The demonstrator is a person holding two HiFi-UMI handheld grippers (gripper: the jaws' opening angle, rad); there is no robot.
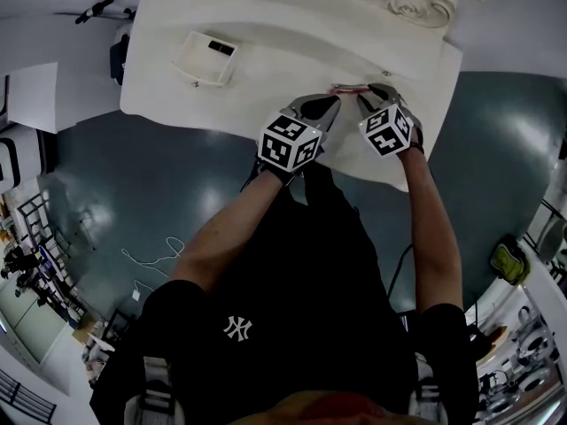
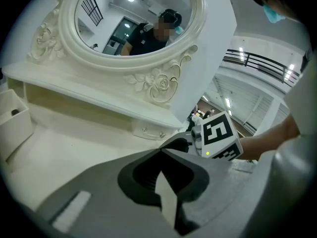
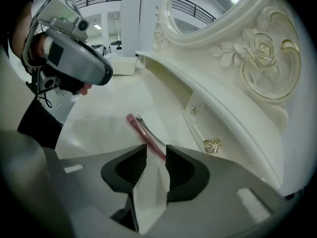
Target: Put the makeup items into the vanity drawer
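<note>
A slim pink makeup pencil [image 3: 140, 131] lies on the white vanity top [image 3: 104, 128], with a thin silvery item [image 3: 147, 127] right beside it. My right gripper [image 3: 156, 152] stands open just over the pencil's near end, and its pads do not touch the pencil. The head view shows the pencil [image 1: 348, 88] by the right gripper [image 1: 368, 96], in front of the vanity's raised back. A small drawer front with a gold knob [image 3: 212, 145] sits under the shelf, pushed in. My left gripper [image 2: 161, 151] hovers beside the right one, jaws together with nothing between them.
A white open box [image 1: 206, 57] stands on the vanity's left part. The oval carved mirror [image 2: 133, 19] and its shelf [image 2: 94, 95] rise at the back. The vanity's front edge [image 1: 354, 168] runs just under both grippers, over a dark floor.
</note>
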